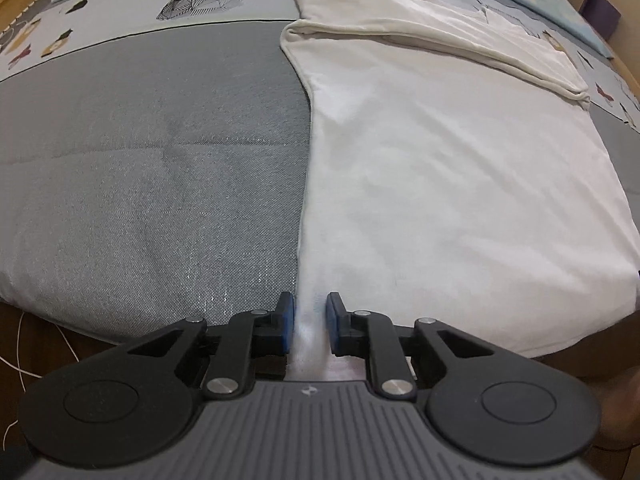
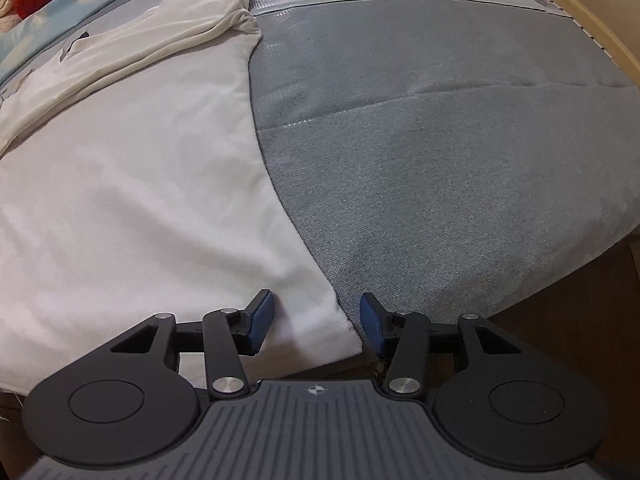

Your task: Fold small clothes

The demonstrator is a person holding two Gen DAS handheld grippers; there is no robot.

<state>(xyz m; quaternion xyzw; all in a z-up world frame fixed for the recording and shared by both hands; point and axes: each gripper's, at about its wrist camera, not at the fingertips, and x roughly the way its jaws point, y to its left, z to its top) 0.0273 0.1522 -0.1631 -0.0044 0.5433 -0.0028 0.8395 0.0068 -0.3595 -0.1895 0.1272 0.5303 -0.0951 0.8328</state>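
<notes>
The white garment [image 1: 440,184] lies flat on a bed covered by a grey quilt [image 1: 152,168], its upper part folded over into a thick band at the far end. Beyond that fold runs a printed panel [image 1: 192,0] of the bedding with a stag drawing on it.

The left tool [image 1: 310,324] points steeply down at the near left corner of the garment. Its blue pads [image 1: 287,326] stand a narrow gap apart, and a strip of the white cloth's edge runs up between them; small slivers of space show on either side of the cloth, so the pads do not visibly press on it. The grey quilt spreads out to the left of this tool, the body of the garment ahead and to the right.

The right tool [image 2: 316,326] points down at the near right corner of the garment [image 2: 132,184]. Its jaws are spread wide: the left pad [image 2: 260,322] sits over white cloth, the right one over the grey quilt [image 2: 440,152], and the corner's hem lies between them, touched by neither. The garment stretches ahead and to the left of this tool.
</notes>
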